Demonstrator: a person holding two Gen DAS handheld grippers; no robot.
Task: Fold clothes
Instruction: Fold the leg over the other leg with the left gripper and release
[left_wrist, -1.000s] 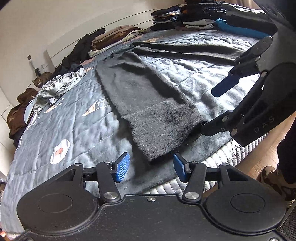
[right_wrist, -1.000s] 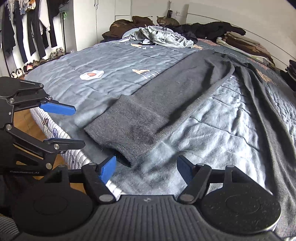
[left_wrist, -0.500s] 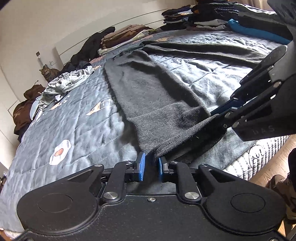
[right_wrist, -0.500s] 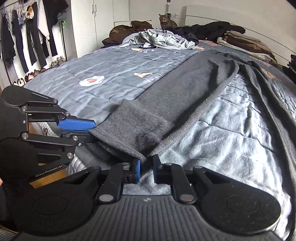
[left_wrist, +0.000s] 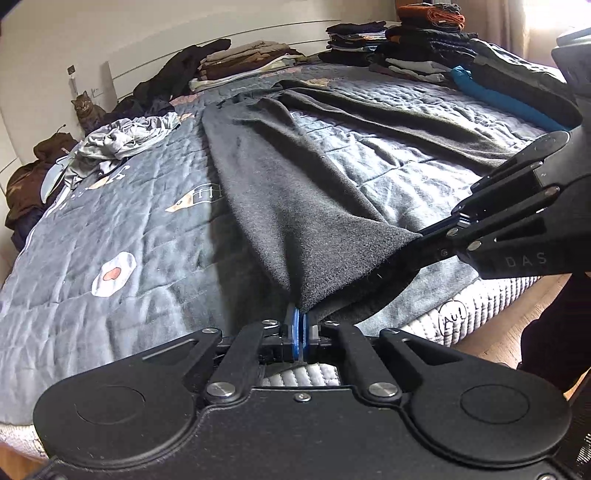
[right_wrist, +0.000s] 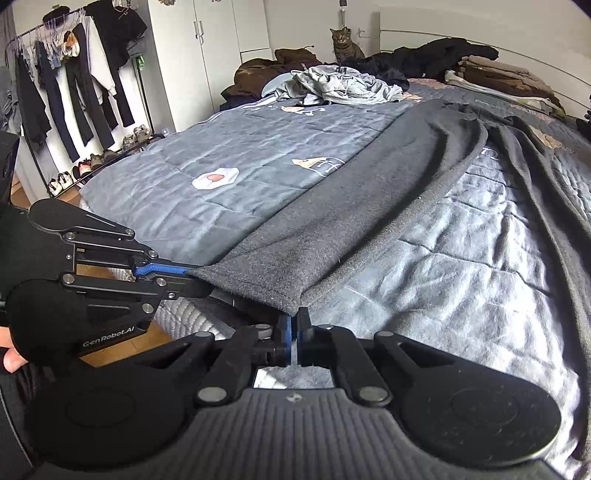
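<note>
A dark grey fleece garment (left_wrist: 288, 192) lies stretched along the bed, one long limb running toward me and a second limb (left_wrist: 406, 122) further right. My left gripper (left_wrist: 300, 323) is shut on the left corner of the near cuff. My right gripper (right_wrist: 293, 326) is shut on the cuff's right corner. Each gripper also shows in the other's view: the right gripper (left_wrist: 421, 236) pinches the cuff from the right, the left gripper (right_wrist: 192, 275) from the left. The cuff edge hangs taut between them, a little above the bed's edge.
The bed carries a blue-grey quilt (left_wrist: 129, 221) with printed patches. Stacks of folded clothes (left_wrist: 424, 55) line the far right, and a crumpled light grey garment (right_wrist: 340, 85) lies near a cat (right_wrist: 345, 44) at the headboard. A clothes rack (right_wrist: 74, 74) stands left; wooden floor (left_wrist: 509, 321) is below the bed edge.
Both grippers went from open beside the cuff to shut on its two corners. The cuff has come up off the quilt and is pulled flat between them.
</note>
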